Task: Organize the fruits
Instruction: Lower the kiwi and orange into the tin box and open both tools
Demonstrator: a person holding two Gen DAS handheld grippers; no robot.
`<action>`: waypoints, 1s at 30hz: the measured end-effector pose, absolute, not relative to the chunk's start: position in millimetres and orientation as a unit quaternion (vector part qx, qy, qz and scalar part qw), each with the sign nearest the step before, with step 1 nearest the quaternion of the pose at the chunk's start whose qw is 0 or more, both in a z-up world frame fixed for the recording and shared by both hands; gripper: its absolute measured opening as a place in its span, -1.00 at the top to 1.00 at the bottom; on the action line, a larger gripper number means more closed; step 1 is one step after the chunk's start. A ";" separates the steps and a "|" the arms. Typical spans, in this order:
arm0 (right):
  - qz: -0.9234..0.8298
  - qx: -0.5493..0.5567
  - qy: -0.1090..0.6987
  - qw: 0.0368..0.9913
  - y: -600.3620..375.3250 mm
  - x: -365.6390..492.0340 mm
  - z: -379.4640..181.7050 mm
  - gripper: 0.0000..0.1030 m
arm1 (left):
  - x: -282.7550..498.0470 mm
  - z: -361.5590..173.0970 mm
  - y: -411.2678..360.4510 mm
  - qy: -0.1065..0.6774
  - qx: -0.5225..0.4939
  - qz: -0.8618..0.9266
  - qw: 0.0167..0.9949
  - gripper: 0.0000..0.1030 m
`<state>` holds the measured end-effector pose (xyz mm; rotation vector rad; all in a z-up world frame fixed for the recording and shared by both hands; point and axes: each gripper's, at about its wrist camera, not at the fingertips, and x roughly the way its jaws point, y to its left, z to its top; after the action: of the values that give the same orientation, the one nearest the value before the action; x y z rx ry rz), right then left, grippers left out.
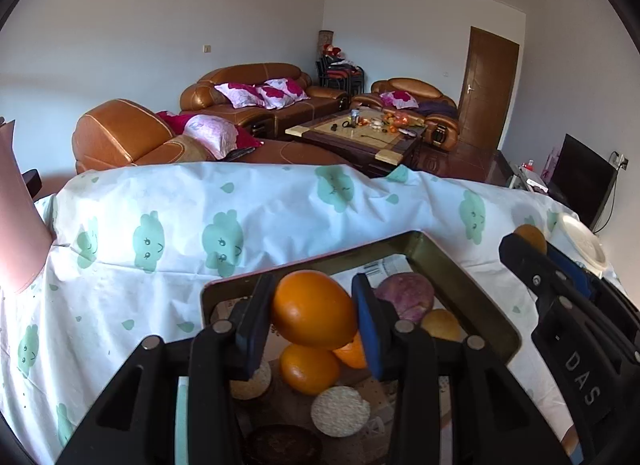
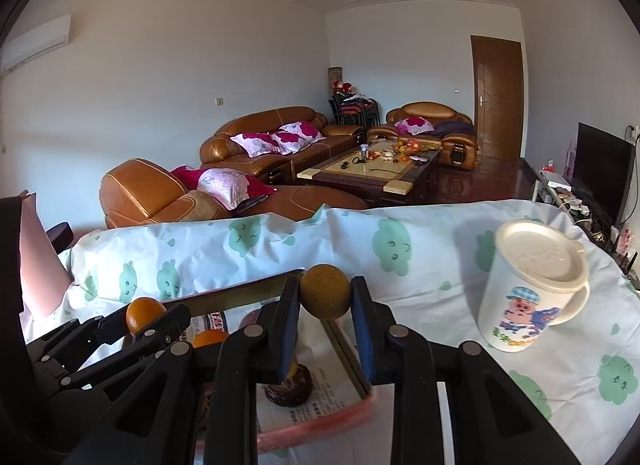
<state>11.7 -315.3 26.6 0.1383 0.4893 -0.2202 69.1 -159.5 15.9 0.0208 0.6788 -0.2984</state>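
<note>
Above the tray (image 1: 496, 329), my left gripper (image 1: 314, 315) clamps a bright orange (image 1: 314, 311) while my right gripper (image 2: 326, 297) pinches a dull yellow-brown fruit (image 2: 325, 291); more oranges (image 1: 308, 369) lie in the tray below, a lidded cartoon mug (image 2: 532, 289) just beside it.

You've got a bright orange fruit (image 1: 314, 311), a dull brown-yellow fruit (image 2: 325, 292), a white cloth with green clouds (image 1: 248, 217) and a white cartoon-pig mug (image 2: 528, 293).

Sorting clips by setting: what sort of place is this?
A home living room, most likely: brown leather sofas with floral cushions, a wooden coffee table, and a television by the wall.
</note>
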 end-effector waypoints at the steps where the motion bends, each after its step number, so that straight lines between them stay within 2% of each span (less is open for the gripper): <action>1: -0.104 0.071 0.245 0.961 -312.1 18.8 26.2 0.47 | 74.0 14.2 -156.5 0.339 0.010 -0.142 0.930 0.20; 15: -0.012 0.130 0.333 0.934 -309.3 78.9 -9.3 0.46 | 100.2 -6.7 -154.8 0.386 0.038 -0.110 0.915 0.22; 25: 0.041 0.170 0.328 0.928 -313.9 80.2 -10.3 0.45 | 96.1 -15.8 -166.0 0.399 0.090 -0.089 0.908 0.20; 27: 0.073 0.205 0.326 0.920 -318.2 79.7 -11.6 0.45 | 95.4 -13.2 -163.5 0.400 0.076 -0.093 0.909 0.18; 30: 0.094 0.237 0.323 0.911 -323.6 77.5 -12.9 0.44 | 91.0 -9.9 -164.9 0.399 0.069 -0.116 0.907 -0.13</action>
<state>77.5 -323.6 -12.9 0.4888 0.6650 0.1940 91.0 -164.9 -9.9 0.1420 0.8245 -0.2404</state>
